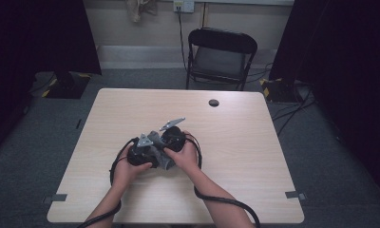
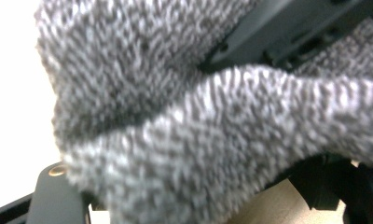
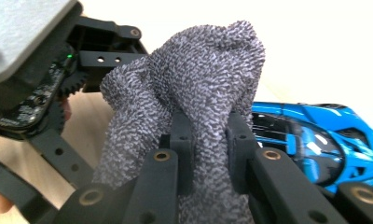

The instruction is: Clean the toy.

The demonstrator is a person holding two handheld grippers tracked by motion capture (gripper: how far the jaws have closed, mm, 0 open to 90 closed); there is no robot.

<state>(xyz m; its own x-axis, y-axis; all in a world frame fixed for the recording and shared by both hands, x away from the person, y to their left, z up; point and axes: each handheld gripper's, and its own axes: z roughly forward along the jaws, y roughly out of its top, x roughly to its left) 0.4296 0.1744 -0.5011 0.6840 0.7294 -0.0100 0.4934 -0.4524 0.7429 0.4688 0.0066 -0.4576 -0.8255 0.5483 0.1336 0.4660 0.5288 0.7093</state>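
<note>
I hold both grippers close together over the near middle of the pale wooden table (image 1: 235, 137), my hands side by side, and between them is a grey knitted cloth (image 3: 189, 93). My right gripper (image 3: 208, 140) has its two black jaws pinched narrow on a fold of that cloth, which bunches up above the jaw tips and hangs down between the arms. In the right gripper view my left gripper (image 3: 58, 84) sits just beside the cloth at the upper left, its black frame touching the fabric's edge, and behind the cloth to the right lies a bright blue toy car (image 3: 315, 144), partly hidden by the cloth and my jaw. In the left gripper view the cloth is pressed right up against the camera, blurred, draped in thick folds across the dark parts of the frame; I cannot tell from that whether my left jaws press on it or merely stand wide around it. From the high view the cloth shows as a small grey bundle (image 1: 163, 159) caught between my two hands. No box, bowl or other container stands on the table. A black folding chair (image 1: 220, 57) stands beyond the far edge.
</note>
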